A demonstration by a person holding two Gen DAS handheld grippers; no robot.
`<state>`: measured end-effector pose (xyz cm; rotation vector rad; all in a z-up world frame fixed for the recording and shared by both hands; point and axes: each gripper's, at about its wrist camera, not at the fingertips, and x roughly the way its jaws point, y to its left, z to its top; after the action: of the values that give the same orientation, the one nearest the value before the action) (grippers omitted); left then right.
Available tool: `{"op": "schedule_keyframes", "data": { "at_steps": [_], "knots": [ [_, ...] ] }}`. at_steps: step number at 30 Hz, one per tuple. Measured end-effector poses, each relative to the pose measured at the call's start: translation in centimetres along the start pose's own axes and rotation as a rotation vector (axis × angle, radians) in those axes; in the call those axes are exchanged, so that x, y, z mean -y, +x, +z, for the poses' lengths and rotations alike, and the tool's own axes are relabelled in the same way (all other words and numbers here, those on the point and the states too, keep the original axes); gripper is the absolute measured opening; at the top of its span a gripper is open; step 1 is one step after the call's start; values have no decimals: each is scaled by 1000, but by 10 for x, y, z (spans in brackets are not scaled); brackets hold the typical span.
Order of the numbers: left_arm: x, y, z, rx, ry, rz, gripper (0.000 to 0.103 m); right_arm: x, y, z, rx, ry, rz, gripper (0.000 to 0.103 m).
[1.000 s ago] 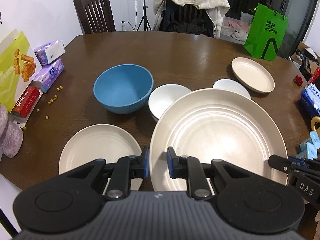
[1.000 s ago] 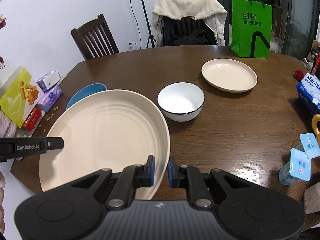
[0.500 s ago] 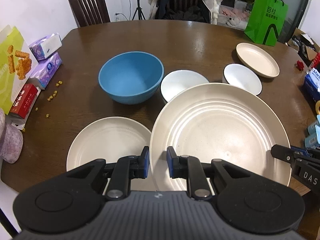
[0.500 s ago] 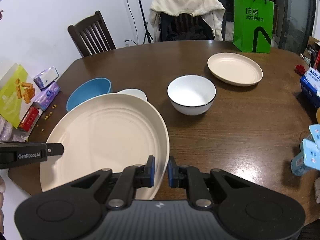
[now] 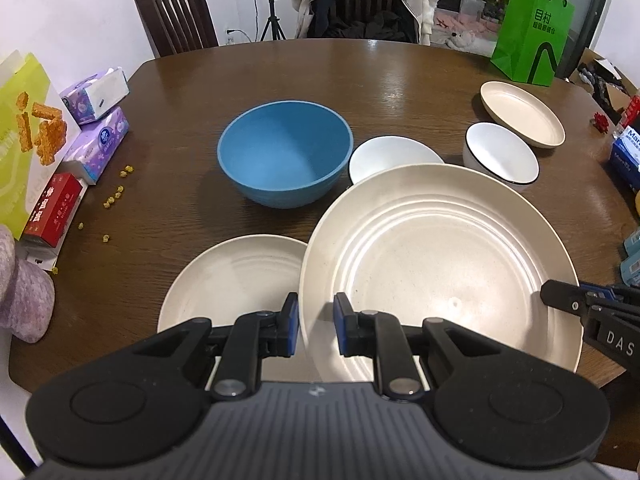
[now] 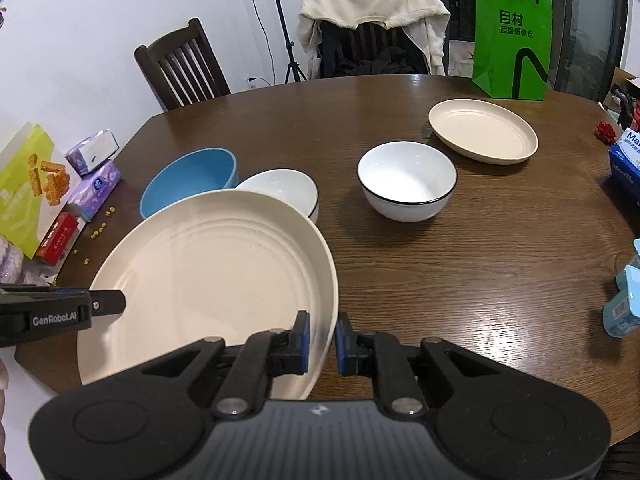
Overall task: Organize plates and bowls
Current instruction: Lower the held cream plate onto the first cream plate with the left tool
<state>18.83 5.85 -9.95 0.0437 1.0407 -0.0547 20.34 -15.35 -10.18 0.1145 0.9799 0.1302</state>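
Between the two tools, a big cream plate [image 5: 436, 264] is held by opposite rims, face up and tilted, its far edge raised over the brown counter [image 5: 400, 92]. Left tool [image 5: 316, 328] pinches the plate's near left rim; right tool [image 6: 322, 338] pinches the opposite rim. Its round face looks longer side to side through the lens. Under its left edge a smaller cream plate [image 5: 236, 280] lies flat, partly covered. Behind stand a blue bowl [image 5: 284, 156] and a white bowl [image 5: 392, 156], the latter half hidden by the big plate. Farther right sit a black-rimmed white bowl [image 6: 406, 178] and another cream plate [image 6: 482, 132], near a green bag [image 6: 512, 40]. Tissue packs [image 5: 96, 120] line the counter's left edge, cut off by the frame.
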Motion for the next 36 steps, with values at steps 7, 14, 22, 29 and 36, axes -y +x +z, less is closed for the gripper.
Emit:
{"op": "schedule_keyframes", "data": {
  "at_steps": [7,14,22,29,36],
  "knots": [
    [-22,-2,0,10,-20,-3,18,-18,5,1,10,-15,1,13],
    [-46,-5,-2,16,-45,3,18,-43,9,1,12,-39,13,13],
    [-69,-8,-4,25,-61,20,18,-67,15,3,12,-55,28,13],
    [-87,-3,-5,13,-92,20,18,-83,22,2,-2,-69,36,13],
    [-97,7,-7,-10,-94,35,18,-94,34,1,-21,-76,40,13]
  ]
}}
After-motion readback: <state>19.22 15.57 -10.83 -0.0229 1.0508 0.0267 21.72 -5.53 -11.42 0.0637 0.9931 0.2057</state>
